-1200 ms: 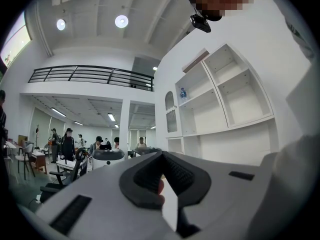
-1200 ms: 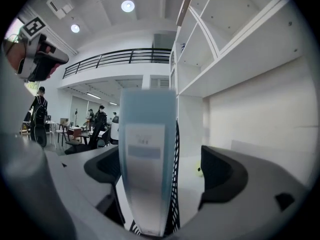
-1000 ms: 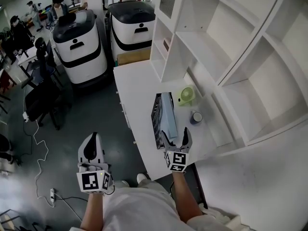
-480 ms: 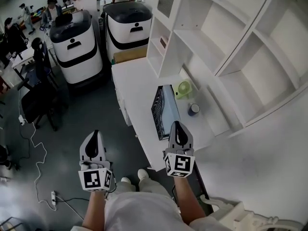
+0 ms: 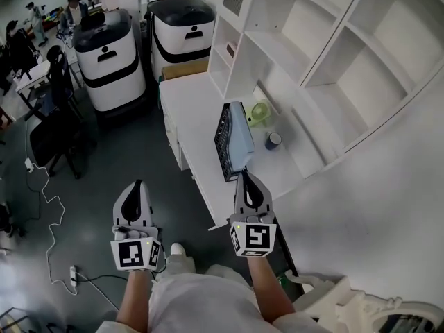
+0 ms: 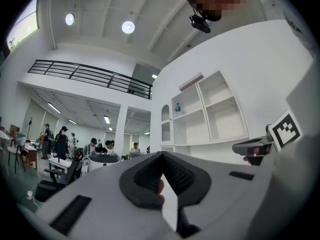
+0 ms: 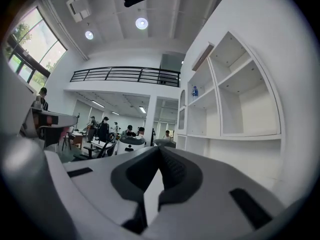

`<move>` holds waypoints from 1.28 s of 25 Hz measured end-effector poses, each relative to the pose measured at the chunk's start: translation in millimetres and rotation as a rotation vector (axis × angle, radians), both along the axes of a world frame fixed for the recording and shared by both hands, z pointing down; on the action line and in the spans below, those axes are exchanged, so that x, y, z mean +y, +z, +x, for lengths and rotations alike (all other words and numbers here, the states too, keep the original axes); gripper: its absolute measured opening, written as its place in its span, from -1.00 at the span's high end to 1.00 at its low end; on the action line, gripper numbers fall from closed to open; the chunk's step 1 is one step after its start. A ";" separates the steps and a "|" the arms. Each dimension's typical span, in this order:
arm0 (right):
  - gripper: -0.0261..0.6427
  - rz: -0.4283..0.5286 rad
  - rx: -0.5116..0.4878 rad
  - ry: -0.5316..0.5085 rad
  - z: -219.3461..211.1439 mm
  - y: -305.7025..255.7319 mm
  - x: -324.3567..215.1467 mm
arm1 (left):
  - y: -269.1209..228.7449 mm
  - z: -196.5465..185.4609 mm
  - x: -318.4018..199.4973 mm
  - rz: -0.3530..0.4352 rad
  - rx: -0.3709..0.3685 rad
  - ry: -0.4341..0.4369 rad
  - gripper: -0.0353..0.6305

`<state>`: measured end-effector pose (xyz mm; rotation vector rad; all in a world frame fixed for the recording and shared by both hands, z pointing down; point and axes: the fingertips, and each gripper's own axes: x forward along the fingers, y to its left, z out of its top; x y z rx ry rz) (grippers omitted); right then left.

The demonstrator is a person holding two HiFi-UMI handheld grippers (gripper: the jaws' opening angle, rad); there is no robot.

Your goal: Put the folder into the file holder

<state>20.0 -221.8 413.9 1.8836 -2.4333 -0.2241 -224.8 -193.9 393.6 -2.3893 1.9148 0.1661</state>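
I see a long white bench (image 5: 189, 109) with a white shelf unit (image 5: 277, 54) along its 3 o'clock side. A black mesh file holder (image 5: 222, 139) stands mid-bench. A green fan (image 5: 259, 113) sits at the holder's 1 o'clock and a dark cup (image 5: 273, 141) at its 3 o'clock, both near but apart.

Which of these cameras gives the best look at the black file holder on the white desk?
The head view: it looks down on the file holder, standing on the desk with a pale blue folder in it. Both gripper views point up at shelves and ceiling, so neither shows it.
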 end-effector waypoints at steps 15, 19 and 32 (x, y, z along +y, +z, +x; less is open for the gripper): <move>0.93 -0.042 0.021 -0.119 96.8 13.7 202.3 | 2.2 117.2 207.0 -0.018 -0.003 -0.066 0.92; 0.93 -0.060 0.011 -0.130 102.1 15.4 236.0 | -3.0 130.0 243.3 -0.024 -0.025 -0.053 0.92; 0.93 -0.020 0.020 -0.147 67.8 -6.5 271.0 | -10.5 111.8 272.5 -0.014 -0.034 -0.023 0.92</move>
